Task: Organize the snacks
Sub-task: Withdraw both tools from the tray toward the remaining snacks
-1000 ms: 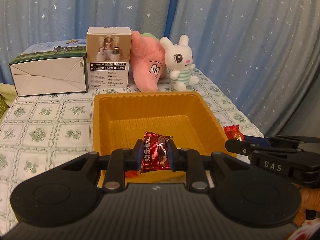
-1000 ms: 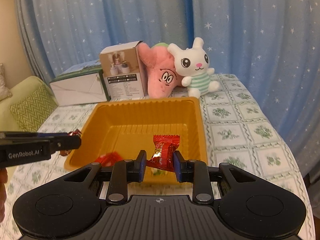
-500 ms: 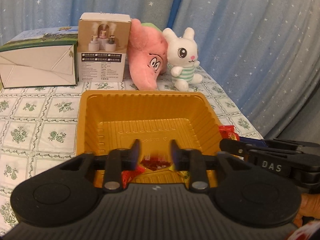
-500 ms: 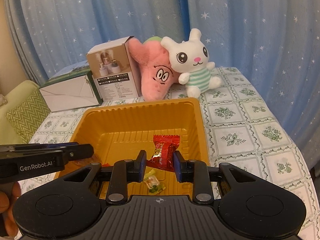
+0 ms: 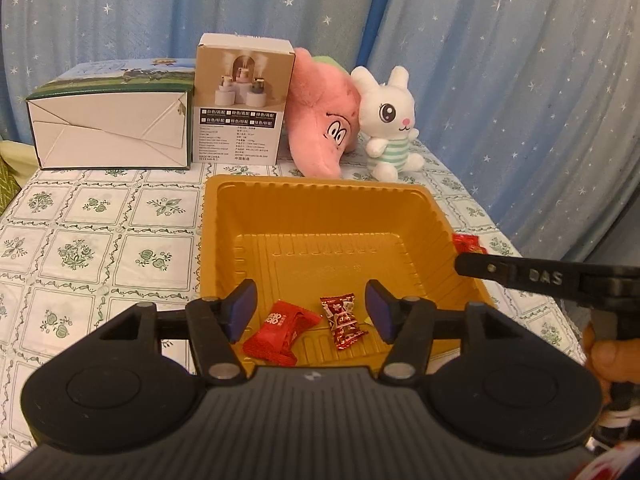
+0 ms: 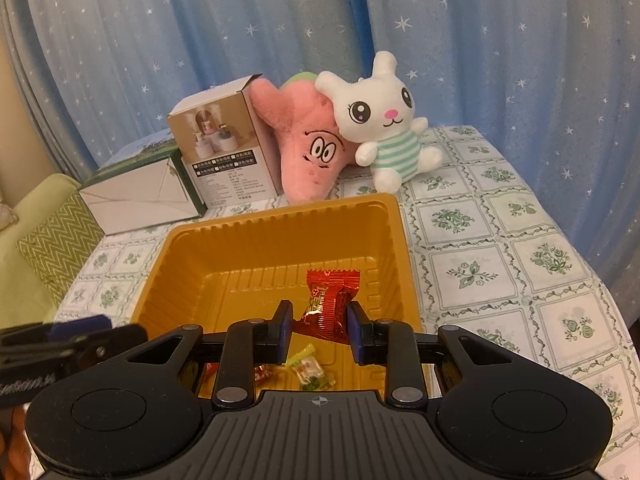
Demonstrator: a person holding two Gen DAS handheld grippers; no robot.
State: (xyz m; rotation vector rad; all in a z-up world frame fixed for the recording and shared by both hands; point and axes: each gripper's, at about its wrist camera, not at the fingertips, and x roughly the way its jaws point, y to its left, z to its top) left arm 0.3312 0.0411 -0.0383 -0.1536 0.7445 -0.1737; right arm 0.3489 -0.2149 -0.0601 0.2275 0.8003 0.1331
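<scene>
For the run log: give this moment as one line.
left gripper: open over orange tray | dark red candy lying in tray | right gripper: shut on red candy above tray

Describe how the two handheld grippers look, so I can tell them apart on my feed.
Both are matte black plastic with a ribbed body, round side discs and silver pivot pins. The left gripper has blue pads on its fingers and the right gripper does too. Seen sideways, the right gripper reads "DAS"; the left's lettering is blurred.
</scene>
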